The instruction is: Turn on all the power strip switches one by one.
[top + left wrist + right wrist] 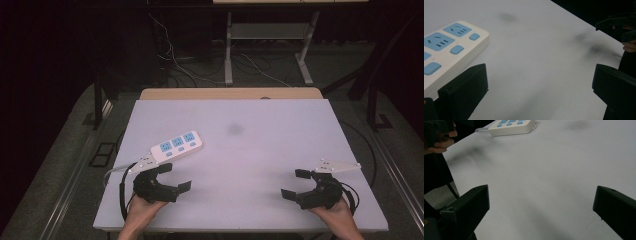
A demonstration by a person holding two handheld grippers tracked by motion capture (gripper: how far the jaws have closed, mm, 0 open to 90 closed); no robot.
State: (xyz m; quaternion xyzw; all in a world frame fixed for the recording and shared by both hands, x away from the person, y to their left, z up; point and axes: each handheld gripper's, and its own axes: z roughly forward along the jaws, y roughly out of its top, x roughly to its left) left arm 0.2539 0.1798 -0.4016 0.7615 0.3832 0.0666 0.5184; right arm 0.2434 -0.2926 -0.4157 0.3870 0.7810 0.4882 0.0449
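A white power strip (177,145) with blue sockets and blue switches lies on the left part of the white table (250,150), its cable trailing off the left edge. My left gripper (174,176) rests just in front of the strip, jaws wide apart, nothing between them. In the left gripper view the power strip (449,50) lies beside the left jaw. My right gripper (296,183) stands open near the front right of the table, holding nothing. In the right gripper view the power strip (511,126) lies far off at the top.
A faint dark smudge (235,129) marks the table's middle. A wooden edge (230,93) runs along the table's far side. Behind it stand a metal frame (270,45) and loose cables (185,65) on the floor.
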